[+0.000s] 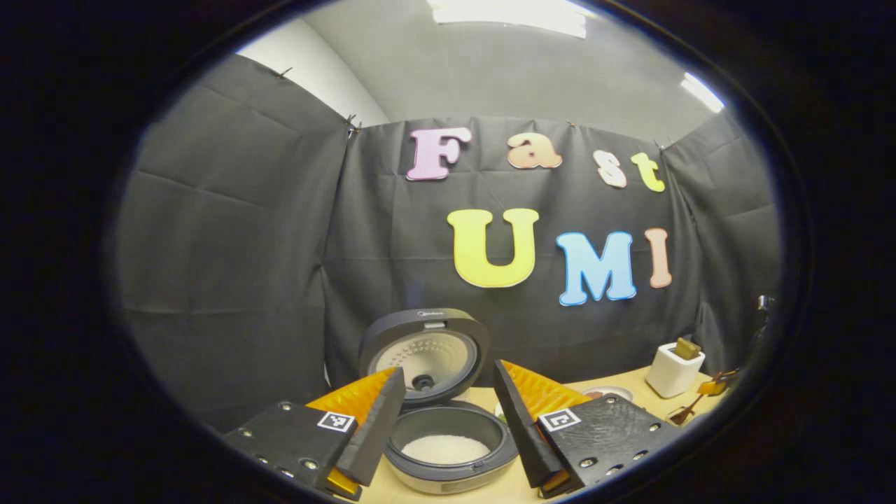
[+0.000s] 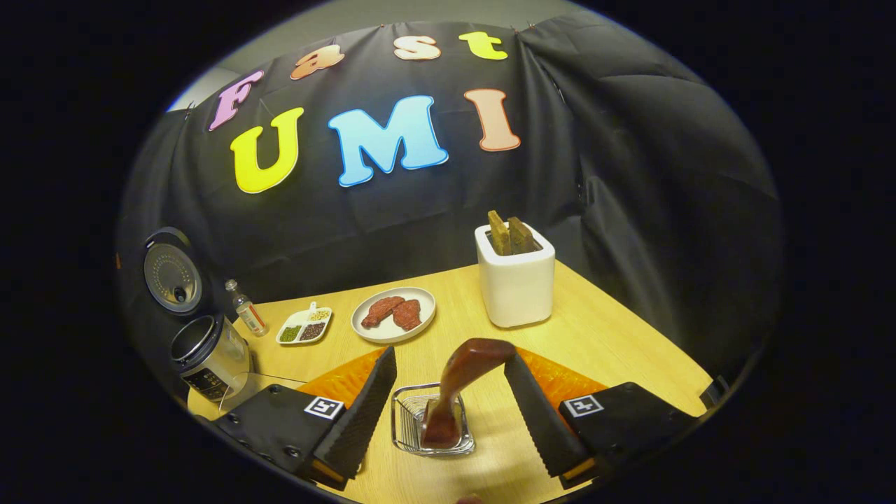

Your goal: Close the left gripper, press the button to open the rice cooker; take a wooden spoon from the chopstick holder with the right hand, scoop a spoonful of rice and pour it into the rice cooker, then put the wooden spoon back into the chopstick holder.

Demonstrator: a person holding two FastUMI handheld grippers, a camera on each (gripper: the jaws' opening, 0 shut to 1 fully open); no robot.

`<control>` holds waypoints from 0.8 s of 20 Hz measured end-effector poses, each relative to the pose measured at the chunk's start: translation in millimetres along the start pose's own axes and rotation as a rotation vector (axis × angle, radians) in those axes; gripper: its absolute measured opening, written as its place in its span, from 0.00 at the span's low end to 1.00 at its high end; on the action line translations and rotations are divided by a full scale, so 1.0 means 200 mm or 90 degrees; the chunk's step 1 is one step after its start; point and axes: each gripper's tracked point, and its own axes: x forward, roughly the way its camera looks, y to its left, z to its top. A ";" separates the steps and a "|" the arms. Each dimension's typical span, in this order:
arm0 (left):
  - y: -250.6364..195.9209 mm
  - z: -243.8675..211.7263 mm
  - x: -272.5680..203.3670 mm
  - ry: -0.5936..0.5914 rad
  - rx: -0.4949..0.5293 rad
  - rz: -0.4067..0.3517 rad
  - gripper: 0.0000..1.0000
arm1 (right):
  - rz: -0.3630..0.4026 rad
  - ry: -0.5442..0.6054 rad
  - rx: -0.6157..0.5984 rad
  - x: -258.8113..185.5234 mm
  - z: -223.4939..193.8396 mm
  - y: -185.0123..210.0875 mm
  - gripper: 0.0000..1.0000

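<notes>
In the left gripper view, the left gripper [image 1: 448,413] hangs with jaws spread, at lower centre, over the round grey rice cooker [image 1: 448,448], lid up, white rice inside. In the right gripper view, the right gripper [image 2: 448,413], jaws released, flanks a dark wooden spoon [image 2: 458,381] standing in a wire chopstick holder [image 2: 409,423] on the light wooden table [image 2: 616,336].

On my desk [image 2: 616,329] a white toaster [image 2: 516,283] with two brown slices stands toward the far edge. Nearer the far left corner sit a white plate [image 2: 392,316] of two reddish pieces, a small divided dish [image 2: 305,326] and a little bottle [image 2: 246,309].
</notes>
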 end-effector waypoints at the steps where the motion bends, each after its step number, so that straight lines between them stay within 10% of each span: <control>1: -0.01 0.01 0.01 0.001 -0.001 -0.001 0.79 | -0.009 -0.019 -0.010 -0.03 0.06 -0.02 0.98; 16: 0.12 0.19 0.64 -0.015 0.026 0.013 0.79 | -0.043 -0.155 -0.085 -0.33 0.45 0.09 0.98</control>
